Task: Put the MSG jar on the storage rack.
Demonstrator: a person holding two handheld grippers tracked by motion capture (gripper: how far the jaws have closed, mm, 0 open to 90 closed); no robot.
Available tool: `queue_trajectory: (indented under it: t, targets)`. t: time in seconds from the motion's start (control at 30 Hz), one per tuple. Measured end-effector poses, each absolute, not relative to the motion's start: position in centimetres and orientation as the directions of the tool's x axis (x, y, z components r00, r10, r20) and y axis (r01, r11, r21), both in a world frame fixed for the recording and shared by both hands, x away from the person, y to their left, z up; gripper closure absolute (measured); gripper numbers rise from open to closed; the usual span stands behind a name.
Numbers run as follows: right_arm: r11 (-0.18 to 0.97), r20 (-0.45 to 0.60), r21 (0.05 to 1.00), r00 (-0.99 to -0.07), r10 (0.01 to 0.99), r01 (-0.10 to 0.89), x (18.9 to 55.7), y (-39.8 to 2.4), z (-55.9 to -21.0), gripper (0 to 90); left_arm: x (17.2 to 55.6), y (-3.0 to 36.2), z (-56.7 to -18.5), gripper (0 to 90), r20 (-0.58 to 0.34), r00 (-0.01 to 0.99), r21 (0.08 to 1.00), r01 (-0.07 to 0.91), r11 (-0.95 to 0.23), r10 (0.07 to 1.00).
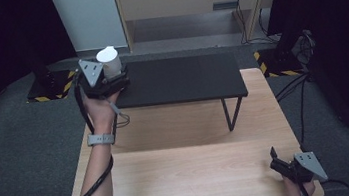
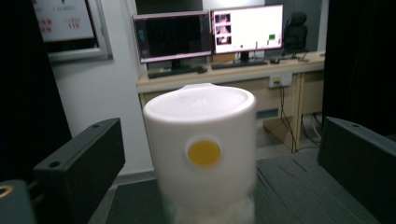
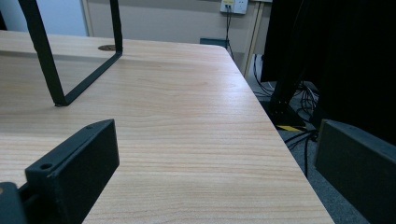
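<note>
High view: your left gripper (image 1: 109, 78) stood around white cup (image 1: 110, 61) on black shelf (image 1: 180, 79), 10 o'clock.
Jaws wide, apart from cup; your right gripper (image 1: 276, 158), 5 o'clock, gaped empty.

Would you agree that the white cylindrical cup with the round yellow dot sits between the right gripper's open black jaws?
Not quite: the white cylindrical cup sits between the left gripper's open jaws, as the left gripper view shows.

The left gripper (image 1: 109, 75) is hovering at the black shelf's (image 1: 180, 79) left end beside a white cup (image 1: 109, 60); the right gripper (image 1: 276, 158) is resting on the wooden table (image 1: 196, 171).
</note>
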State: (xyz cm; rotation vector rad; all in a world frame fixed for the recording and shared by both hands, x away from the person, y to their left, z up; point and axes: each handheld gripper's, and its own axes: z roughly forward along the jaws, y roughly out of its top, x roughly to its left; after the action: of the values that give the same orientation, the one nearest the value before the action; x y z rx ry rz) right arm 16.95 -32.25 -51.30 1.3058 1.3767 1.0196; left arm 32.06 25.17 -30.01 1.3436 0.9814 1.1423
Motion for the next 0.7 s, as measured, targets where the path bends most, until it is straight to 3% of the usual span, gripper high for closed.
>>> queue_trajectory:
  t: [0.37, 0.47, 0.7]
  targets:
    - [0.053, -0.061, 0.978, 0.032, 0.998, 0.2, 16.8, -32.3, -51.3, 0.6, 21.7, 28.8, -37.5, 0.0, 0.033, 0.237, 0.989, -0.146, 0.002, 0.971]
    - [0.046, -0.054, 0.979, 0.035, 0.998, 0.199, 16.8, -32.4, -51.3, 0.6, 19.1, 29.2, -40.4, 0.0, 0.028, 0.202, 0.995, -0.098, -0.008, 0.979]
    - [0.026, -0.034, 0.983, 0.042, 0.999, 0.183, 16.6, -32.7, -51.6, 0.6, 17.4, 30.4, -44.1, 0.0, 0.038, 0.196, 0.999, -0.033, -0.032, 0.98]
